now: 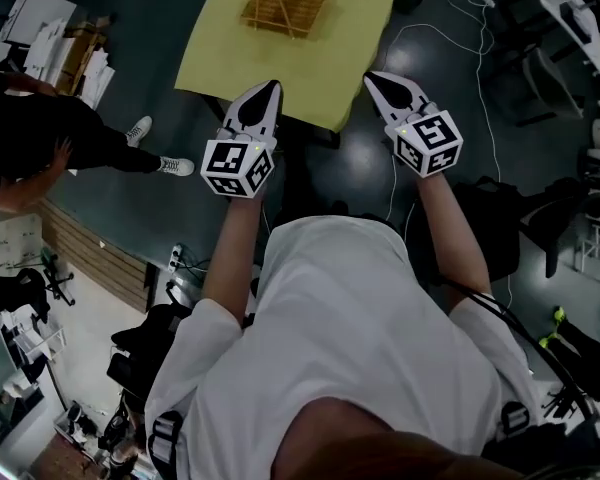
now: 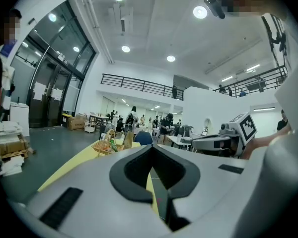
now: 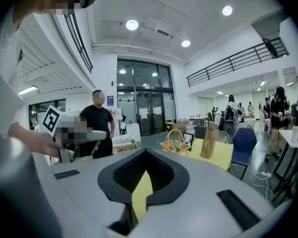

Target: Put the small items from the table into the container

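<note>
A yellow table (image 1: 350, 58) lies ahead of me with a wicker basket (image 1: 285, 3) at its far part; something green lies in the basket. My left gripper (image 1: 272, 85) and right gripper (image 1: 370, 76) are held side by side in the air over the table's near edge, both shut with nothing between the jaws. The left gripper view shows the left gripper (image 2: 151, 150) with the basket (image 2: 108, 144) beyond it. Past the right gripper (image 3: 145, 152) stand the basket (image 3: 175, 144) and a brown paper bag (image 3: 207, 144) on the table (image 3: 223, 155). I see no loose small items.
A person in black (image 1: 40, 138) stands at the left near stacked boxes (image 1: 50, 38). White cables (image 1: 480, 68) trail over the dark floor at the right. A blue chair (image 3: 244, 140) stands by the table. Other people and tables fill the hall behind.
</note>
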Available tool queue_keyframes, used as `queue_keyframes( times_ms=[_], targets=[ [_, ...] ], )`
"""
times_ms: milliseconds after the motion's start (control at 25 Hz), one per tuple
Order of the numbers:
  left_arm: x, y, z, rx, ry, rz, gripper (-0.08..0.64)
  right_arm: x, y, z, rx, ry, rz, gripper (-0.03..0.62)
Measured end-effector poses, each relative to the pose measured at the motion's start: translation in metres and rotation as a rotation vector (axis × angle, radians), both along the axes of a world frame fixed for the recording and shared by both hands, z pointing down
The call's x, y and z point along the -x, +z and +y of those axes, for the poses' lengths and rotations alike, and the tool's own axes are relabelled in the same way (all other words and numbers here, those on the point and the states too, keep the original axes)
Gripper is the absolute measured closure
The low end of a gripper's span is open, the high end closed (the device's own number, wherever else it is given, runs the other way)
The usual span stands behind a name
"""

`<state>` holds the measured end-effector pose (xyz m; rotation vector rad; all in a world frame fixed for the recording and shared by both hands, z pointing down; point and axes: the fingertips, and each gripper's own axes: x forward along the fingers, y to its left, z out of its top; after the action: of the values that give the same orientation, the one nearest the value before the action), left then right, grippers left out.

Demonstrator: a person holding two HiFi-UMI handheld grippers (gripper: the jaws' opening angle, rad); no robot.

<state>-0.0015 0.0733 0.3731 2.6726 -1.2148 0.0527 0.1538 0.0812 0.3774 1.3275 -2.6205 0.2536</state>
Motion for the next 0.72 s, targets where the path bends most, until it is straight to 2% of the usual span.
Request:
queue_keyframes(
  times_ms=[200, 360, 720],
  targets=[
    [0.009, -0.016, 0.049, -0.006, -0.033, -0.025, 0.552, -0.002, -0.017, 0.042, -0.01, -0.01, -0.025, 0.577],
    [0.024, -0.031, 0.07, -0.025, -0.047, -0.03, 0.552, 0.012, -0.031, 0.064, -0.035, -0.031, -0.038, 0.577],
    [0.041, -0.067, 0.076, -0.1, -0.008, -0.052, 0.552, 0.046, -0.06, 0.08, -0.059, -0.028, -0.089, 0.577]
  ],
)
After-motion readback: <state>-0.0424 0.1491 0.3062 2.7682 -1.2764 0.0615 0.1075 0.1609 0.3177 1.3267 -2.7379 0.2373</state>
